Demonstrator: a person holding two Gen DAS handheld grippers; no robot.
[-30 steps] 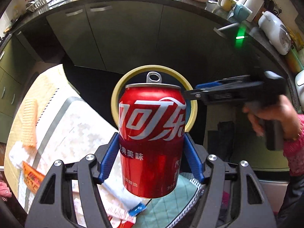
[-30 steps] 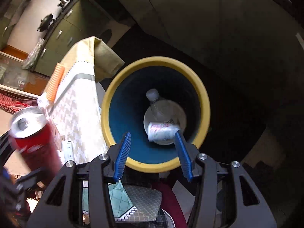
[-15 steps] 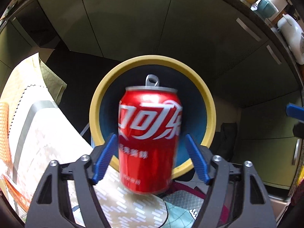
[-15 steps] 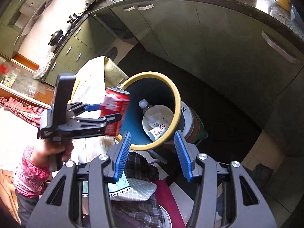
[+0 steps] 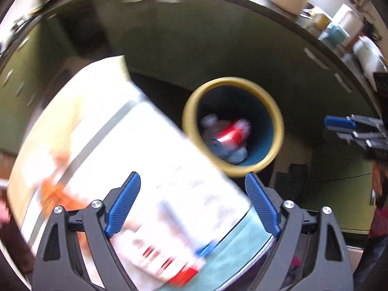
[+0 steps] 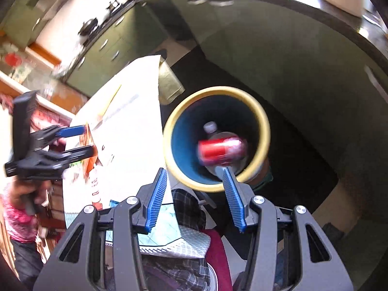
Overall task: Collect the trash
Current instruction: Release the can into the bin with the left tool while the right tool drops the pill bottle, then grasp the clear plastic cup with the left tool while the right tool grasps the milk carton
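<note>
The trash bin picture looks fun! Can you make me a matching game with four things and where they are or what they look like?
Things:
1. red can
2. trash bin
3. left gripper
4. tablecloth

Descriptions:
A. white, spread over the table beside the bin
B. lying inside the bin on a plastic bottle
C. open, holding nothing
D. yellow rim, blue inside

Pairs: 1-B, 2-D, 3-C, 4-A
</note>
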